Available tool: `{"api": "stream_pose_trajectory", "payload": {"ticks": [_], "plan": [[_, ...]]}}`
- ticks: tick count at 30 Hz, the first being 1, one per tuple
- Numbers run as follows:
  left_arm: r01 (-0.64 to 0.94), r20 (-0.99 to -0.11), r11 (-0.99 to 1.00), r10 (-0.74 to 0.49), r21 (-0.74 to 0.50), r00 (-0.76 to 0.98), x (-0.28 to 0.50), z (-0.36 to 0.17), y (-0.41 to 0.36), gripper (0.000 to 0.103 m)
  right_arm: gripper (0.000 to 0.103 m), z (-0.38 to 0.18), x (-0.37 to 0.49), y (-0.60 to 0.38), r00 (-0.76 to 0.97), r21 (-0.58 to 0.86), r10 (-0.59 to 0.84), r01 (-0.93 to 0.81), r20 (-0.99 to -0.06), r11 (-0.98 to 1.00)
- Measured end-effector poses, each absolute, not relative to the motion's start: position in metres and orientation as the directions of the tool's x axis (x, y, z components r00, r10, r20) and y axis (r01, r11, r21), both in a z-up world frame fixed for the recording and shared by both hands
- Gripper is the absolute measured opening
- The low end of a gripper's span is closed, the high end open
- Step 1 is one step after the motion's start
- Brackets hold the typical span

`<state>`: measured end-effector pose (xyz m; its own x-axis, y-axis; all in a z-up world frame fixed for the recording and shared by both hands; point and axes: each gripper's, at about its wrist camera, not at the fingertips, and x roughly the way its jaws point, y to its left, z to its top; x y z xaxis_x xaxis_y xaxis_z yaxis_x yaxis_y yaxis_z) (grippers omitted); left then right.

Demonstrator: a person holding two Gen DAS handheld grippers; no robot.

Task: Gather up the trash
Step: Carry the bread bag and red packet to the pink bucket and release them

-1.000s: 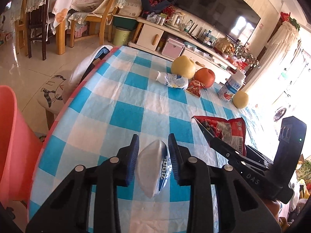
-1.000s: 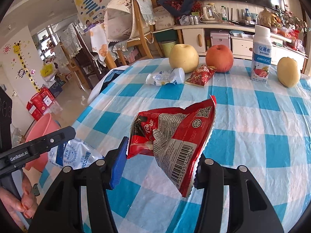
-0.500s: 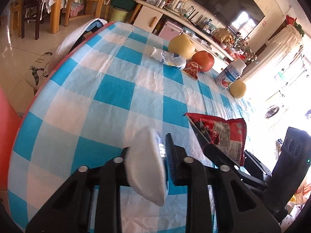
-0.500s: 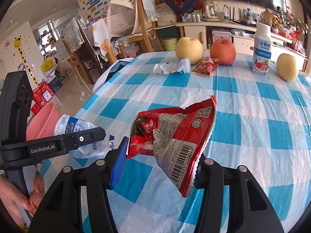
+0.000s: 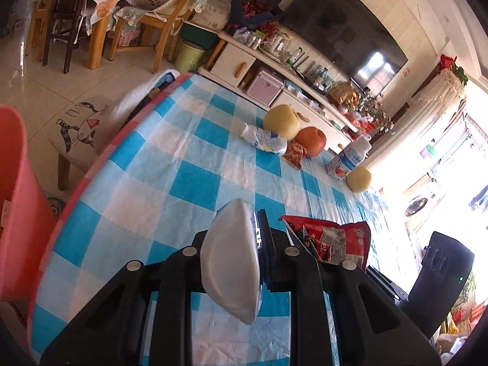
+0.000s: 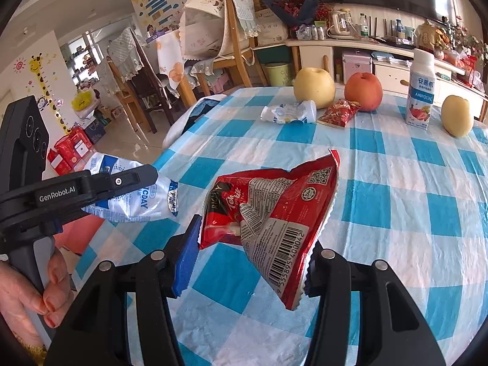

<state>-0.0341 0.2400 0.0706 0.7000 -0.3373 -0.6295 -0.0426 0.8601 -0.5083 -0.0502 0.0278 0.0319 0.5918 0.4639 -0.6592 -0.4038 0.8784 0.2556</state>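
My left gripper (image 5: 235,241) is shut on a white-and-blue plastic bag (image 5: 231,262) and holds it above the near-left part of the checked table (image 5: 195,180). The bag also shows in the right wrist view (image 6: 137,198), with the left gripper (image 6: 143,177) closed over it. My right gripper (image 6: 250,262) is shut on a red snack wrapper (image 6: 274,210), lifted off the cloth; the wrapper shows in the left wrist view (image 5: 332,241). A crumpled white bottle (image 6: 289,113) and a small red packet (image 6: 338,111) lie at the far side.
A pink bin (image 5: 15,201) stands on the floor left of the table. Two yellow pears (image 6: 314,87) (image 6: 457,116), a red apple (image 6: 363,91) and a yoghurt bottle (image 6: 422,91) stand at the far edge. Chairs (image 6: 213,45) and a stool (image 5: 82,128) stand beyond.
My left gripper closed on the white-and-blue bag and lifted it off the table. The right gripper kept holding the red wrapper, almost still.
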Motion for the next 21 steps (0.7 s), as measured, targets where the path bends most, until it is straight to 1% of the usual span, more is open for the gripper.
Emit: {"api": "stream_pose_trajectory", "payload": {"ticks": [3, 8, 12, 15, 18, 21], "plan": [[-0.1, -0.593, 0.84, -0.287, -0.533, 0.752, -0.044, 0.079, 0.266, 0.023, 0.054, 0.042, -0.053, 0.043, 0.583, 0.264, 0.494, -0.437, -0.645, 0.86], [-0.228, -0.525, 0.786, -0.14, -0.575, 0.84, -0.063, 0.092, 0.314, 0.023, 0.054, 0.061, -0.059, 0.083, 0.554, 0.279, 0.561, -0.512, -0.615, 0.812], [-0.347, -0.51, 0.76, 0.023, -0.55, 0.86, -0.079, 0.1, 0.347, 0.023, 0.054, 0.076, -0.063, 0.129, 0.515, 0.275, 0.617, -0.59, -0.595, 0.759], [-0.463, -0.519, 0.696, 0.151, -0.549, 0.841, -0.095, 0.1, 0.375, 0.023, 0.054, 0.082, -0.065, 0.168, 0.473, 0.269, 0.652, -0.647, -0.593, 0.714], [-0.54, -0.531, 0.599, 0.214, -0.591, 0.82, -0.109, 0.094, 0.405, 0.023, 0.054, 0.083, -0.067, 0.205, 0.436, 0.247, 0.672, -0.698, -0.599, 0.672], [-0.591, -0.55, 0.533, 0.258, -0.605, 0.795, -0.119, 0.091, 0.429, 0.023, 0.054, 0.081, -0.066, 0.241, 0.4, 0.228, 0.685, -0.739, -0.609, 0.634]]}}
